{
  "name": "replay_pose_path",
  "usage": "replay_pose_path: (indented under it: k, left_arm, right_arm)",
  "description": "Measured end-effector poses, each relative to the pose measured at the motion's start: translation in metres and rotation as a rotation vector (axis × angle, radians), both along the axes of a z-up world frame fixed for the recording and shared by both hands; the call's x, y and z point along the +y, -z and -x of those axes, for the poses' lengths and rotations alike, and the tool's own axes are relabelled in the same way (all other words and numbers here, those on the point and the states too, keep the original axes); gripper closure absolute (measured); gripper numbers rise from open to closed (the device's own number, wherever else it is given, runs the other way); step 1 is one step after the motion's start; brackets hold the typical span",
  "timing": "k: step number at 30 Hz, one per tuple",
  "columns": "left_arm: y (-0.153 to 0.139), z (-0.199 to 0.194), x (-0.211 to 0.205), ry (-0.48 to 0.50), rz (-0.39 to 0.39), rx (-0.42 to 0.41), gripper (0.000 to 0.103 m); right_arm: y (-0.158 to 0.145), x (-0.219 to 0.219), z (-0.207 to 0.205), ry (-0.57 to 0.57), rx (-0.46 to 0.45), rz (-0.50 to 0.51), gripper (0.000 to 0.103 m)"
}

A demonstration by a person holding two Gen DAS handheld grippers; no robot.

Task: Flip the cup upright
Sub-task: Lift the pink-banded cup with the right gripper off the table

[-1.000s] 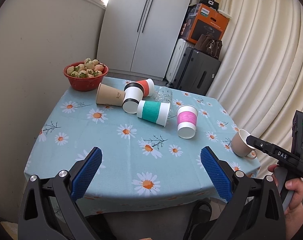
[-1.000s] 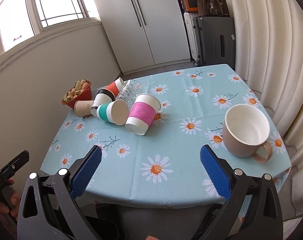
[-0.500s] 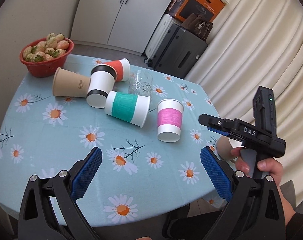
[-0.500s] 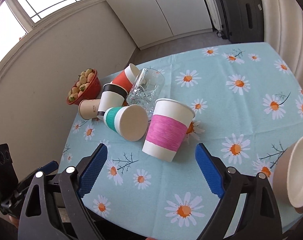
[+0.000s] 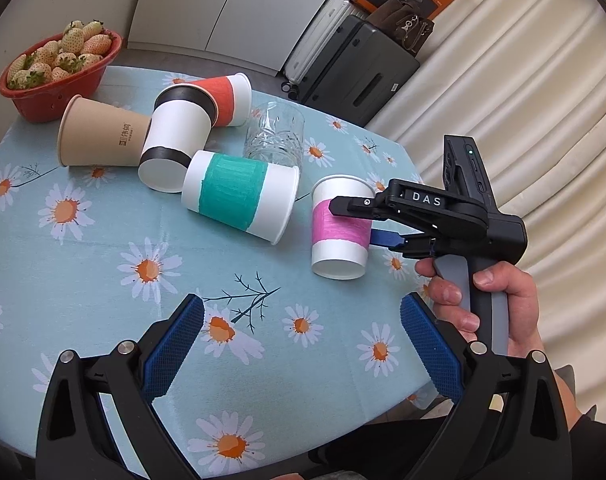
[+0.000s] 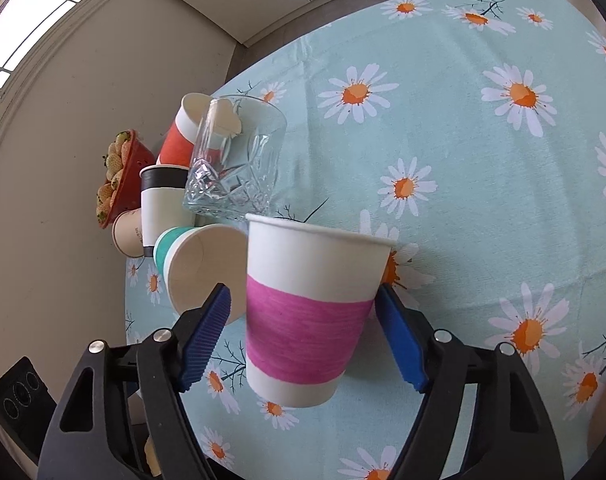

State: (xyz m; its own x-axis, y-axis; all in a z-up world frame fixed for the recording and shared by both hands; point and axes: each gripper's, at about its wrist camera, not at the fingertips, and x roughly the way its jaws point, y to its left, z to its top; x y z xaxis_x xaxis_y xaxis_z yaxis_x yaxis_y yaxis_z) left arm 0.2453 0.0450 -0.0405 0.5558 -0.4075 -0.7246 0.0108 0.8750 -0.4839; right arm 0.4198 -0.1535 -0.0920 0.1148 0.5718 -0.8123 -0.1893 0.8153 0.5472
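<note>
A white paper cup with a pink band (image 5: 340, 227) lies tilted on the daisy tablecloth (image 5: 103, 272). In the right wrist view the cup (image 6: 309, 320) sits between the blue pads (image 6: 207, 332) of my right gripper (image 6: 303, 334); the jaws stand open around it, with small gaps on both sides. In the left wrist view the right gripper (image 5: 367, 220) reaches the cup from the right. My left gripper (image 5: 301, 356) is open and empty above the table's near part.
A teal-banded cup (image 5: 239, 196), a black-banded cup (image 5: 175, 140), an orange cup (image 5: 223, 96) and a brown cup (image 5: 99, 132) lie on their sides. A cut glass (image 5: 275, 134) stands behind them. A red bowl of strawberries (image 5: 59, 68) sits far left.
My right gripper has moved in to the pink-banded cup and now straddles it. My left gripper has moved forward over the table.
</note>
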Motion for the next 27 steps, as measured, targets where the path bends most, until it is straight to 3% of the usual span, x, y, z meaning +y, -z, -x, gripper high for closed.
replay_pose_path:
  k: [2, 11, 21, 27]
  left_arm:
    - [0.002, -0.001, 0.001, 0.004, 0.004, 0.011, 0.007]
    - [0.003, -0.003, 0.007, -0.004, 0.036, 0.023, 0.007]
    - [-0.011, 0.020, 0.005, 0.006, 0.066, 0.014, 0.007]
    - [-0.013, 0.039, 0.003, 0.014, 0.096, 0.016, 0.007]
  right_arm:
    - [0.004, 0.000, -0.003, 0.002, 0.016, -0.001, 0.036]
    - [-0.004, -0.001, 0.004, -0.016, 0.045, -0.035, 0.038]
    - [-0.036, 0.008, 0.049, -0.149, 0.042, -0.020, 0.038]
    - [-0.033, 0.008, 0.078, -0.216, 0.061, 0.031, 0.038]
